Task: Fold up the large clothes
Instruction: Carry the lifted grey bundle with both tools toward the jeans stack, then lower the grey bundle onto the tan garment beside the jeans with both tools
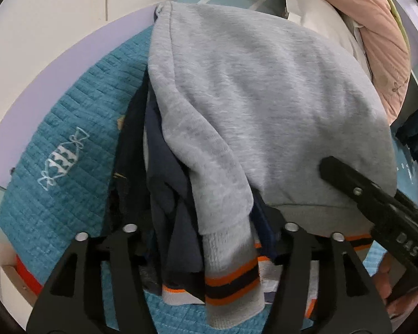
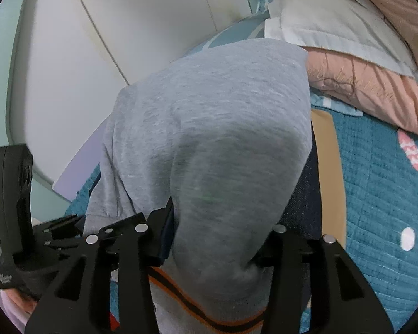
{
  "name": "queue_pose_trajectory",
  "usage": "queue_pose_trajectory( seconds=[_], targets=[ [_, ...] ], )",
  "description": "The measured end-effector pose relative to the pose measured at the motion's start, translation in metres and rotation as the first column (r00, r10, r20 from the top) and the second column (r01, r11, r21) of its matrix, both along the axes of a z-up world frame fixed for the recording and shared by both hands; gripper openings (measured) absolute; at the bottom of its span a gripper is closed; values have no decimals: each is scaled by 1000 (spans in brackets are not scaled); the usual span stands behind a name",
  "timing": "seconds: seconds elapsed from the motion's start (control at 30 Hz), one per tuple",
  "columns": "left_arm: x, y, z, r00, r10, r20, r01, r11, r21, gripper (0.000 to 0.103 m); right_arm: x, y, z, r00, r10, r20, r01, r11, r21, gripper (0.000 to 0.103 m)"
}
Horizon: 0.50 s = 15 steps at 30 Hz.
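Both grippers hold the hem end of the grey sweatshirt (image 1: 264, 97) above the teal bedspread (image 1: 55, 144).

Your left gripper (image 1: 209, 250) has its fingers pinching the striped ribbed edge together with navy fabric (image 1: 164, 194); your right gripper (image 2: 211, 239) has its fingers closed on bunched grey cloth near the hem, and the body drapes away from you over the bed toward the pink quilt (image 2: 376, 89) and white pillow (image 2: 328, 16). To fold well, I judge you should keep both grips level, hold the hem taut between them, and lay it down evenly. The fingertips are buried in cloth in both views, and I cannot tell whether the navy layer is lining or a separate garment.
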<state>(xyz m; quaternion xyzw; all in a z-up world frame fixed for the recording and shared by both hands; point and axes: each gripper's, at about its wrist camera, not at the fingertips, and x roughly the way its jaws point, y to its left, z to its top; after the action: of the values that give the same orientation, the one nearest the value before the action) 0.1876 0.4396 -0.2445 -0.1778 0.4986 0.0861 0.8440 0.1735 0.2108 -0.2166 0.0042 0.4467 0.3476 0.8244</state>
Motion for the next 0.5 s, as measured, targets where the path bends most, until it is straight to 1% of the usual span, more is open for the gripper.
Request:
queue_pose_trajectory(
  seconds=[0.07,0.13,0.2,0.23,0.27,0.3,0.33,0.37,0.43,0.5],
  targets=[
    [-6,0,9,1000,4,4,-4,1000,4,64,-6,-5,10,1000,2,5,-2,1000,3,47],
    [-16,-3,23,1000,10,17,-10,1000,13,64,-4,-13,18,1000,-6,5,6,1000,11,49],
    [-23,-8,39,999,-4,42,2,998,62,64,-4,-28,25,999,-40,-6,40,999,31,52],
    [-29,-11,51,998,-10,61,2,992,127,64,-3,-34,28,998,-59,-1,59,997,41,52],
    [-32,-14,60,997,-11,75,-2,985,173,65,-6,-44,36,996,-89,30,87,994,61,55],
    [-37,-15,72,995,-20,98,0,980,201,65,-8,-53,45,992,-112,64,107,991,79,57],
    [-40,-15,80,993,-26,116,3,981,196,65,-10,-61,54,987,-132,88,123,987,100,58],
    [-42,-16,87,991,-25,131,0,982,189,65,-10,-65,58,986,-137,94,126,985,115,58],
    [-42,-20,95,988,-31,151,3,983,183,65,-8,-67,66,989,-120,82,109,985,136,58],
    [-36,-27,97,987,-51,150,24,985,171,65,-11,-57,68,996,-52,66,43,992,123,58]
  ],
)
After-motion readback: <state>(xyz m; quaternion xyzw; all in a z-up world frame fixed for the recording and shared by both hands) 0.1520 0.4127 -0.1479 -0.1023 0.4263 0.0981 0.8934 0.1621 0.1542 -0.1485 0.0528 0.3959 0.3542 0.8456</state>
